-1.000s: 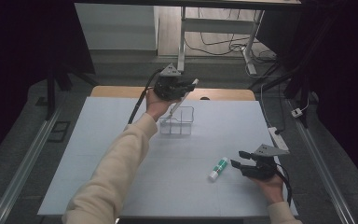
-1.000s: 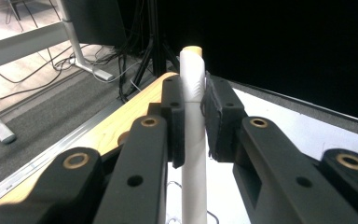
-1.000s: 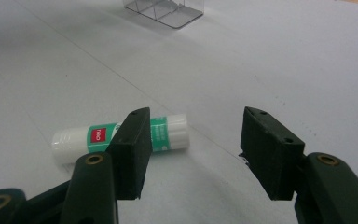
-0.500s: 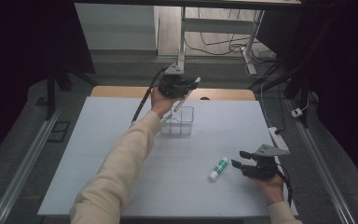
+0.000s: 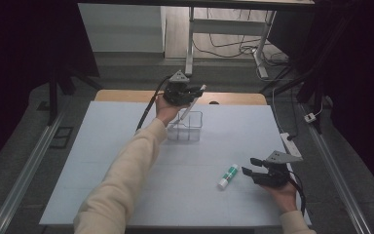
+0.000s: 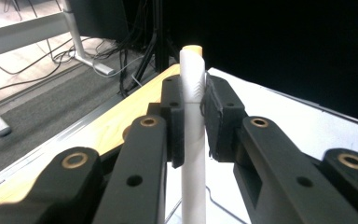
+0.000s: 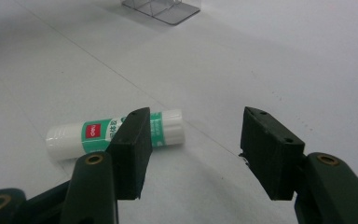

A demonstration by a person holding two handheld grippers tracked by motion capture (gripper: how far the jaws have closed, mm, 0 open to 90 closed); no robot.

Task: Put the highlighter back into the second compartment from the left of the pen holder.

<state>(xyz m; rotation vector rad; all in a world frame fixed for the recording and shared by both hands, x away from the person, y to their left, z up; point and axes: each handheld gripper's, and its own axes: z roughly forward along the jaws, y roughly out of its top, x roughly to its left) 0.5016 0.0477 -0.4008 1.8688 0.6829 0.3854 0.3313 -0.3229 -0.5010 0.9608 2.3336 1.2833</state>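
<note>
- High view: left hand-held gripper (image 5: 189,92) at 12 o'clock of the surface (image 5: 126,161), clamped on a slim white pen (image 5: 191,103) that slants down into the clear plastic organiser (image 5: 187,129). Pen judged light, stiff and smooth (apt to swivel if pinched at one spot); best held mid-barrel, as here. Its lower tip is lost behind the organiser's see-through walls, so whether it touches the bottom cannot be told, nor which compartment it enters.
- High view: right hand-held gripper (image 5: 253,168) at 4 o'clock, jaws apart and empty, just beside the glue stick (image 5: 228,176), which lies flat on the surface.
- Left gripper view: both pads press the pen (image 6: 192,116) on its barrel, below a tan end cap. The lower barrel is cut off by the frame edge; the organiser's rim shows faintly as a thin line.
- Right gripper view: jaws stand wide, nothing between them. Glue stick (image 7: 116,135) at 10 o'clock, partly hidden by the near jaw; label print too small to read. Judged light, rigid, round (will roll); grasp across the middle of its body. Organiser (image 7: 161,9) cut off at 12 o'clock.
</note>
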